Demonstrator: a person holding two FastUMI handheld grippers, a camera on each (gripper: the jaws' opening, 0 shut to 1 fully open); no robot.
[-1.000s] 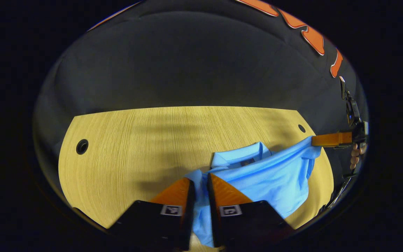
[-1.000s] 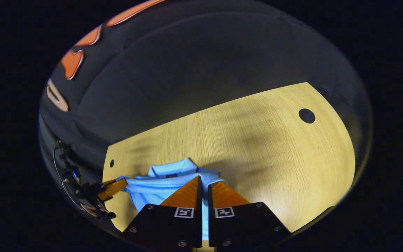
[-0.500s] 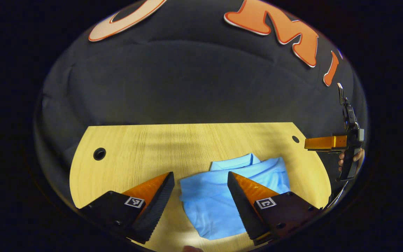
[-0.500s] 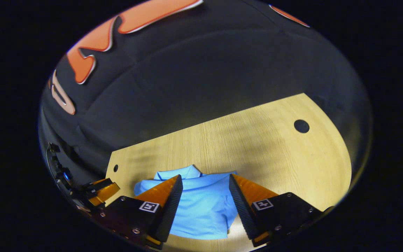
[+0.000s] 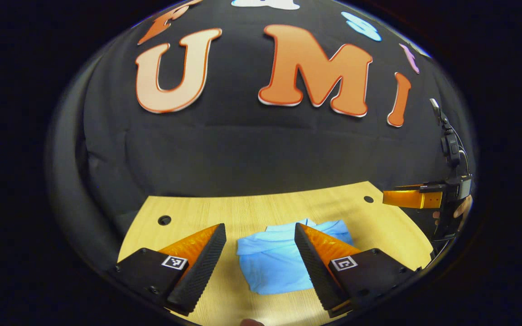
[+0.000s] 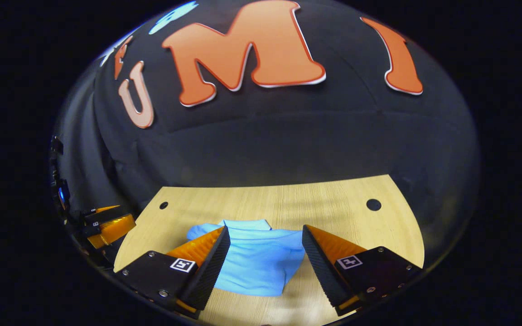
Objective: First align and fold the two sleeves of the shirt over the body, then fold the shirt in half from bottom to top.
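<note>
Left gripper view: the folded shirt [image 5: 283, 265] lies at six o'clock on the table [image 5: 252, 210], soft, light, likely floppy; best pinched at hem corners. Left gripper [image 5: 259, 246] and right gripper [image 6: 265, 251] both gape apart, holding nothing.

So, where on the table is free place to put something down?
Bare table lies behind the folded shirt, up to the booth wall, and to its right below the round hole. The near edge is crowded by both open hand-held grippers.

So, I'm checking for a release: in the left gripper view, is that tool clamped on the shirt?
No, the left tool stands open above the table, with the folded shirt lying free between its fingers.
</note>
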